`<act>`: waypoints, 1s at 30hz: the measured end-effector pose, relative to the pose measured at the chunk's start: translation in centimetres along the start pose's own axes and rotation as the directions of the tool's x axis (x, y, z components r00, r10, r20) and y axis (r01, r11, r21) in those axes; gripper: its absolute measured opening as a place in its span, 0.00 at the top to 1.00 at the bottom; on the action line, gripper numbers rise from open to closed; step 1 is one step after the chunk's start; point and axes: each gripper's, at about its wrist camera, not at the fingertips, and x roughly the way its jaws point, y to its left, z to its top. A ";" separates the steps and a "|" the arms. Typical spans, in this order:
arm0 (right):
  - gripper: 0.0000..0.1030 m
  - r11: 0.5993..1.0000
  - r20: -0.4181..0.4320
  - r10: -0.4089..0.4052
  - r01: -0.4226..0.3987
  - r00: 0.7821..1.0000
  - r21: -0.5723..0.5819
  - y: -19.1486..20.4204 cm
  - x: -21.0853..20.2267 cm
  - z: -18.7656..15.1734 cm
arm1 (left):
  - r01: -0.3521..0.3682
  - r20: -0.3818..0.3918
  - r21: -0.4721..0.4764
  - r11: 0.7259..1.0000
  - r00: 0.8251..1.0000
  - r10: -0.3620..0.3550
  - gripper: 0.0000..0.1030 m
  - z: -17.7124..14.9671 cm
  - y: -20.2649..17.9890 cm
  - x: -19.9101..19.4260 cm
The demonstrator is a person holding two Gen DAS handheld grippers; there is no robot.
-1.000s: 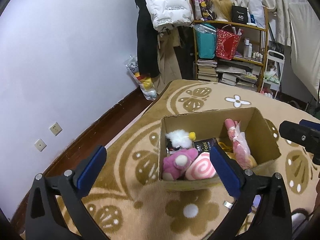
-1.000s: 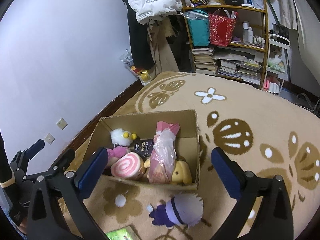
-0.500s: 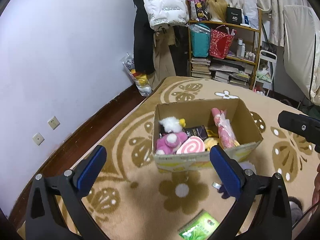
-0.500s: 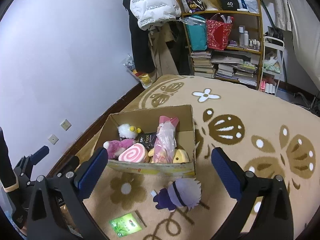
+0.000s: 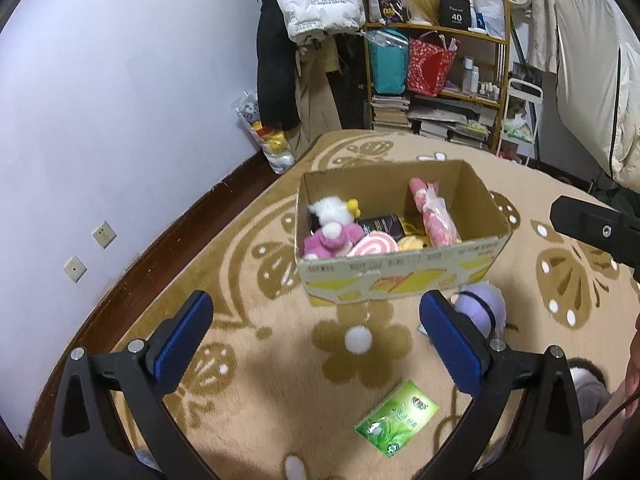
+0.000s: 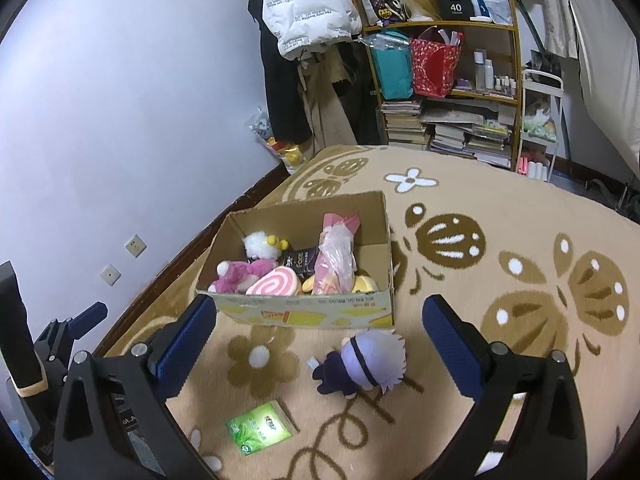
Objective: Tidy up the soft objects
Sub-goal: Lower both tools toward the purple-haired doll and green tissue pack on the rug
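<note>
An open cardboard box (image 6: pixel 304 308) sits on the rug, holding soft toys: a white plush (image 6: pixel 260 245) with yellow bits at the back left, a pink plush (image 6: pixel 244 274) lying in front of it, a pink swirl-roll cushion (image 6: pixel 276 283) against the front wall, a yellow plush (image 6: pixel 362 283) at the front right, and a pink toy in clear wrap (image 6: pixel 334 258) lying lengthwise. A purple-haired doll (image 6: pixel 368 360) lies on the rug just in front of the box, and a green packet (image 6: pixel 258 428) lies nearer still.

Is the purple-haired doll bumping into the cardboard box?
Apart. In the right wrist view, a strip of bare carpet shows between the purple-haired doll and the cardboard box.
</note>
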 end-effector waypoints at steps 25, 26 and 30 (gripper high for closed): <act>0.00 0.997 -0.239 -0.019 0.036 0.971 0.067 -2.3 8.0 -5.7 | 0.118 -0.334 0.044 0.992 0.938 -0.096 0.01 -4.0 -2.6 8.2; 0.00 0.997 -0.246 -0.020 0.038 0.969 0.070 -2.3 8.3 -5.8 | 0.121 -0.347 0.046 0.992 0.933 -0.098 0.01 -4.2 -2.7 8.5; 0.00 0.996 -0.279 -0.011 0.036 0.960 0.084 -2.5 9.6 -6.3 | 0.148 -0.401 0.044 0.988 0.909 -0.118 0.01 -4.9 -3.2 9.7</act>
